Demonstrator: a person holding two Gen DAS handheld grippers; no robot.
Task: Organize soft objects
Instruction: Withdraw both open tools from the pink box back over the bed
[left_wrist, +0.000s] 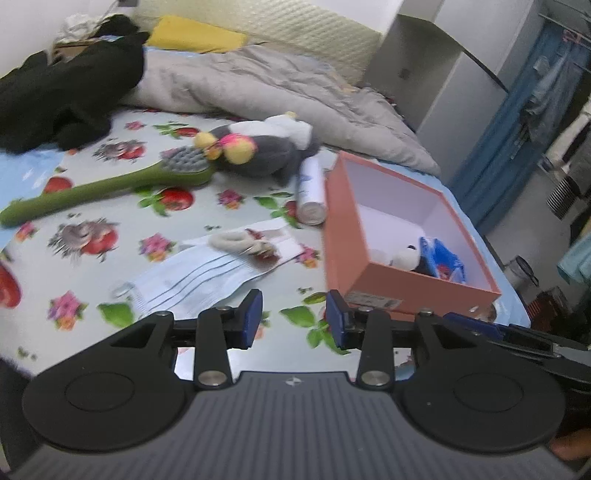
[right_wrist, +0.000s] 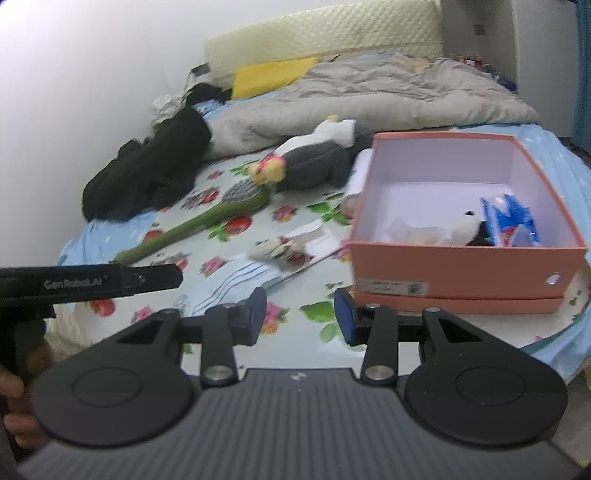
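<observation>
A salmon-pink box (left_wrist: 417, 284) (right_wrist: 461, 266) stands open on the bed, with a small black-and-white plush (left_wrist: 408, 256) (right_wrist: 465, 225) and a blue packet (left_wrist: 445, 262) (right_wrist: 511, 221) inside. Behind it to the left lies a grey plush toy (left_wrist: 266, 151) (right_wrist: 314, 162) with yellow-pink pompoms. A small beige soft toy (left_wrist: 236, 240) (right_wrist: 273, 249) rests on a card, beside a pale blue face mask (left_wrist: 195, 277). My left gripper (left_wrist: 294, 319) hovers open over the sheet just left of the box, empty. My right gripper (right_wrist: 300, 319) is open too, in front of the box's near-left corner.
A green long-handled brush (left_wrist: 110, 184) (right_wrist: 192, 225) and a white spray can (left_wrist: 310, 192) lie on the floral sheet (left_wrist: 110, 229). Black clothing (left_wrist: 62, 96), a grey quilt (left_wrist: 277, 85) and a yellow pillow (left_wrist: 195, 35) fill the far side. The bed's edge runs right of the box.
</observation>
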